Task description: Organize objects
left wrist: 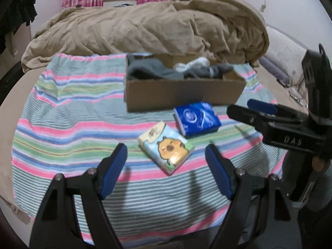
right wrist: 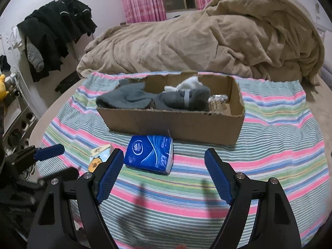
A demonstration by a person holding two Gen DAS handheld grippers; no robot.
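Blue-padded jaws of the left gripper [left wrist: 166, 155] stand wide apart and hold nothing; between and just beyond their tips lies a pastel tissue pack printed with an orange cartoon animal [left wrist: 166, 149], flat on the cloth and turned at an angle. Blue-padded jaws of the right gripper [right wrist: 164, 159] are likewise spread and empty, and a glossy dark-blue tissue pack with white swirls [right wrist: 149, 154] lies flat between their tips, nearer the left pad. In the left wrist view the two packs sit just beside each other, the blue one [left wrist: 197, 119] farther off and close to the box. The right gripper enters that view from the right edge, above the cloth near the blue pack; the left gripper shows at the left edge of the right wrist view, beside the partly hidden cartoon pack [right wrist: 99, 156].

Behind both packs stands a low, open brown cardboard box [right wrist: 172, 124] with a torn rear rim. It holds crumpled grey knitted garments [right wrist: 132, 98], a white bundle [right wrist: 186, 85] and, at its right end, something shiny that cannot be identified. Box and packs rest on a pink, green, blue and white striped cloth [right wrist: 269, 145] spread over the bed. A heaped tan blanket [right wrist: 207, 41] lies behind the box. Farther back are pink curtains [right wrist: 141, 0] about a window, and dark clothes hung at the left wall [right wrist: 56, 31].
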